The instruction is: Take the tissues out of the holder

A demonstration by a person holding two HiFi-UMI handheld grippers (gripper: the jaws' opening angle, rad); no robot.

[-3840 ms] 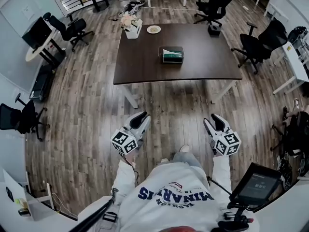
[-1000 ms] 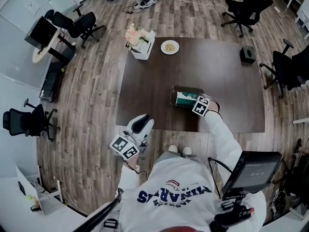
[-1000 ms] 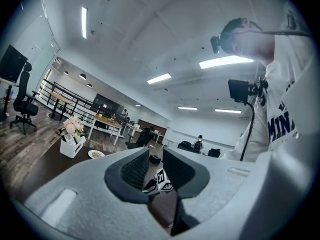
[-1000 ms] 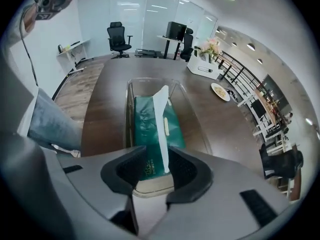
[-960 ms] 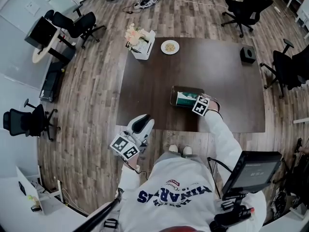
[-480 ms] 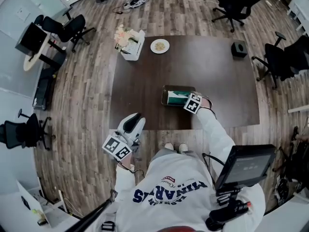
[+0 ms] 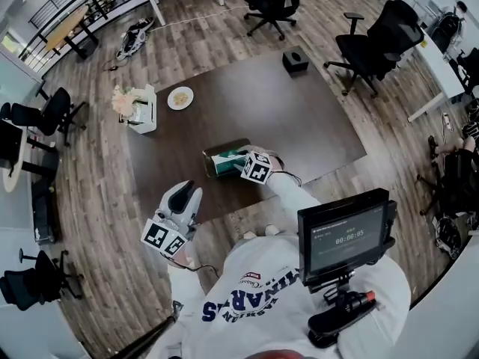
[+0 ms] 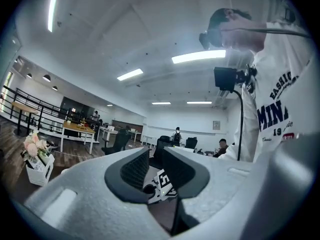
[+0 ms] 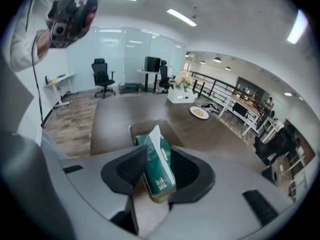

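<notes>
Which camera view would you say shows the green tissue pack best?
The right gripper view: the green tissue pack sits large between the right gripper's jaws, which have just been opening. The head view shows the pack small at that gripper's tip; the left gripper view misses it.

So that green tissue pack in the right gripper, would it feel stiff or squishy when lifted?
Probably soft and light: the tissue pack is film-wrapped, so it may dent between the right gripper's pads. It sits tilted between jaws that have just been opening, so it could slip. The white sheet poking from its top would likely flop.
</notes>
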